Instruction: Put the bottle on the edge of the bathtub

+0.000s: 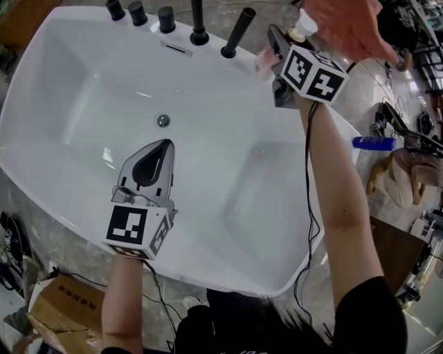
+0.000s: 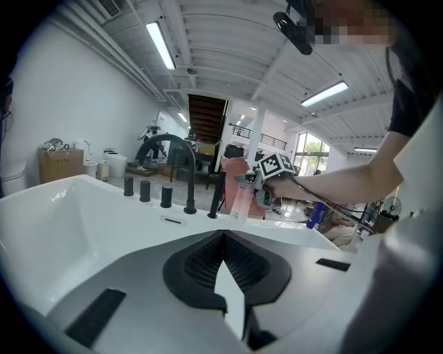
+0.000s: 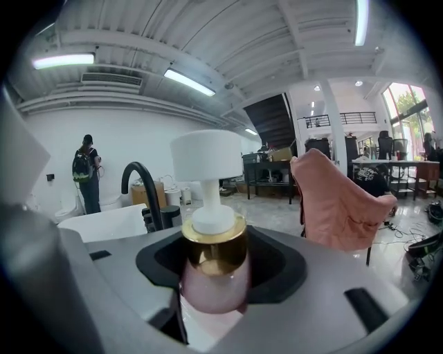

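A pink pump bottle (image 1: 266,61) with a gold collar and white pump head is clamped between the jaws of my right gripper (image 1: 271,54) at the far right rim of the white bathtub (image 1: 83,15). Seen from the left gripper view, the bottle (image 2: 238,199) stands upright with its base at rim height, just right of the black taps; I cannot tell whether it rests on the rim. The right gripper view shows the bottle (image 3: 214,273) filling the gap between the jaws. My left gripper (image 1: 163,146) hovers over the tub's inside, shut and holding nothing.
Several black taps and a spout (image 1: 199,31) line the far rim. The drain (image 1: 163,120) lies in the tub floor. A blue bottle (image 1: 374,143) lies beyond the right rim, pink cloth (image 1: 346,24) behind the gripper, a cardboard box (image 1: 69,304) at bottom left.
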Demonstrator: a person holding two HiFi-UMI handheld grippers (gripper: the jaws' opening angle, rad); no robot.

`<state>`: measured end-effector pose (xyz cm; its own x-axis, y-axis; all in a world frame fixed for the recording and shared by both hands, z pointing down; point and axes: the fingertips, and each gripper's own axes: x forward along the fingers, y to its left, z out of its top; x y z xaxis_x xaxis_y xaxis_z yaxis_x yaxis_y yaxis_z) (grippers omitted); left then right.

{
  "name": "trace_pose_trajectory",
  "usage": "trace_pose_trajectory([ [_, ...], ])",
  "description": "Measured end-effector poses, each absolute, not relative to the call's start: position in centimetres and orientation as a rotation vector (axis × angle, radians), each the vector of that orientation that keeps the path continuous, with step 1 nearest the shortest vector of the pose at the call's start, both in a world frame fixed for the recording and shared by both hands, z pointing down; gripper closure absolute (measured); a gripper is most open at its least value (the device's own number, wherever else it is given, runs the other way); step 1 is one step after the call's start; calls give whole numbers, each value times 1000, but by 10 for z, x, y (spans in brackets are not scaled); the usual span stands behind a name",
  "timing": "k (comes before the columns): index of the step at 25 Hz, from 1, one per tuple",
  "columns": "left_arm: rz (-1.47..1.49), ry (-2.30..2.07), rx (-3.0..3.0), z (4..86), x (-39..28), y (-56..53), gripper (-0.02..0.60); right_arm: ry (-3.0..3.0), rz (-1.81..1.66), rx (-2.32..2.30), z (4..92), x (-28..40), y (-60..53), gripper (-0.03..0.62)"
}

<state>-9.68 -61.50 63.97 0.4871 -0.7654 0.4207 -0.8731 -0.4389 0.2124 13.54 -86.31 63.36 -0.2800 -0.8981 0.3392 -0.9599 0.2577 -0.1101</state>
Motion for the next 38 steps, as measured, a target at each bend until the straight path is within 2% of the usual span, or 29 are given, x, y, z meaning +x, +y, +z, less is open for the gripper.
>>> trace_pose_trajectory([
  [7, 357, -1349, 2366, 632, -91, -608, 566, -2325, 483, 1718, 633, 133, -852, 317],
  [18, 339, -1388, 2399, 589, -105, -581, 566, -2258, 461, 1746, 624, 135, -797, 304],
  [25, 314, -1406, 2370, 563, -122, -512, 566, -2272, 406, 1676, 604, 108, -688, 304],
  [33, 303, -1392, 2447, 510, -136, -414, 566, -2354, 383, 1697, 534, 73, -571, 307],
  [38, 252, -1400, 2458, 470, -146, -333, 566, -2391, 416, 1723, 491, 60, -481, 346],
])
